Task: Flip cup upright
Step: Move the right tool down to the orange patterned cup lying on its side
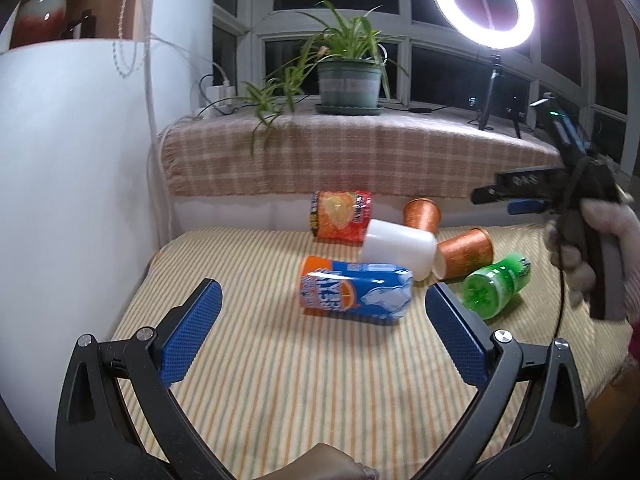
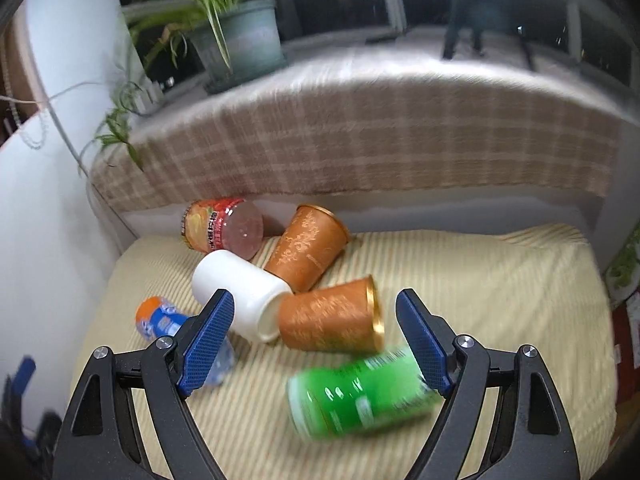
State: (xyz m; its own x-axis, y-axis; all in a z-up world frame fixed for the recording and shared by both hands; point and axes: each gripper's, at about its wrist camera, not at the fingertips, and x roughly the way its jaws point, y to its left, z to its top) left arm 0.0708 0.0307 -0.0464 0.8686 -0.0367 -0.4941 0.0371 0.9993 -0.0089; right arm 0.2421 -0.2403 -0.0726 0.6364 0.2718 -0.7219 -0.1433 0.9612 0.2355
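Several cups lie on their sides on a striped cloth [image 1: 280,380]. A blue and orange cup [image 1: 356,292] lies just ahead of my open, empty left gripper [image 1: 320,300]. Behind it lie a white cup [image 1: 400,250], a red cup [image 1: 340,214], two copper cups [image 1: 466,252] [image 1: 422,212] and a green cup [image 1: 496,286]. My right gripper [image 2: 316,312] is open and empty, with the near copper cup [image 2: 332,316] between its fingers' line and the green cup [image 2: 360,392] just below. The white cup [image 2: 240,292] and the far copper cup [image 2: 308,244] lie beyond.
A ledge with a plaid cloth [image 1: 360,152] runs behind the cups, bearing a potted plant [image 1: 348,80] and a ring light [image 1: 484,0] on a tripod. A white wall [image 1: 72,160] stands at the left. The right gripper's handle, in a gloved hand [image 1: 592,248], is at the right.
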